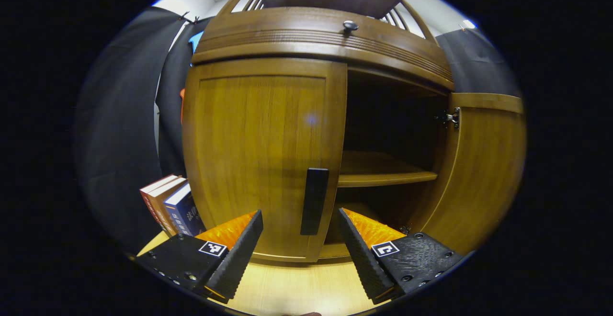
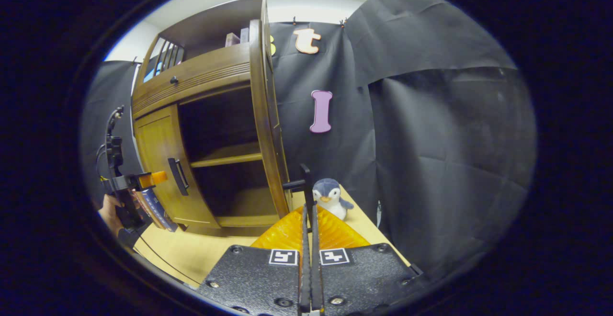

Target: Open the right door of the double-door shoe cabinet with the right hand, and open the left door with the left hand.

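Observation:
The wooden shoe cabinet (image 1: pixel 316 38) has its left door (image 1: pixel 258 153) closed, with a dark vertical handle (image 1: pixel 314 201) near the inner edge. My left gripper (image 1: pixel 300 216) is open just in front of that handle, one finger on each side and neither touching it. The right door (image 1: pixel 479 172) is swung wide, showing the shelf (image 1: pixel 383 177) inside. In the right gripper view this door (image 2: pixel 268 129) shows edge-on, and my right gripper (image 2: pixel 307 209) is shut on its handle (image 2: pixel 305 178). The left gripper (image 2: pixel 129 182) and the hand (image 2: pixel 111 214) holding it appear far left.
Several books (image 1: pixel 167 206) lean against the cabinet's left side on the light wooden tabletop (image 1: pixel 297 287). A small penguin plush (image 2: pixel 329 196) stands on the table just beyond the open right door. Black cloth hangs behind and to the right.

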A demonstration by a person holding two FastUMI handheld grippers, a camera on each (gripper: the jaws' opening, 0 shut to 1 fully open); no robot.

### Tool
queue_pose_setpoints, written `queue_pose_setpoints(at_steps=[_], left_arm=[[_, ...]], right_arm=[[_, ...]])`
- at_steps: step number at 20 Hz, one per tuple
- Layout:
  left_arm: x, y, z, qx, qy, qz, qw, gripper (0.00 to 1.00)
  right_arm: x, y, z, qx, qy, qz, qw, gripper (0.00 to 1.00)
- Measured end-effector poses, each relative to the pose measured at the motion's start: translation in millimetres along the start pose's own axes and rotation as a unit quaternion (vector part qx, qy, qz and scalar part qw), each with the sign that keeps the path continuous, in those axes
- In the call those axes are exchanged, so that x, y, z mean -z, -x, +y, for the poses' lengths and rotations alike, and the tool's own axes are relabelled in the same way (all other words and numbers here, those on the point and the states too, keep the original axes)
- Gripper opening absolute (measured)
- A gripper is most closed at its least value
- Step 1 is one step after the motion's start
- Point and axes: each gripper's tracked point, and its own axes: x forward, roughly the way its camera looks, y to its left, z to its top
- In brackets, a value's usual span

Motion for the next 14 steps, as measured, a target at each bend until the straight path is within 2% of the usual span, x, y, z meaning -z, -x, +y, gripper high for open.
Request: queue_pose_setpoints(at_steps=[3,9,11,13,14], left_arm=[[6,-31,2,-0.004,-0.032,0.002,0.999,0.94],[12,-70,-2,0.002,-0.048,0.002,0.999,0.94],[11,-76,-2,0.002,-0.047,-0.003,0.999,0.73],[12,-78,-8,0.016,-0.046,-0.005,0.999,0.74],[11,-78,-7,0.019,-0.053,-0.012,0.998,0.81]], right_arm=[[-11,8,4,0.007,0.006,-0.015,1.0,0.02],[-19,19,15,0.017,0.01,-0.024,1.0,0.04],[-18,21,21,0.021,0.013,-0.022,0.999,0.04],[-16,20,26,0.023,0.015,-0.021,0.999,0.04],[-16,20,26,0.021,0.015,-0.019,0.999,0.04]])
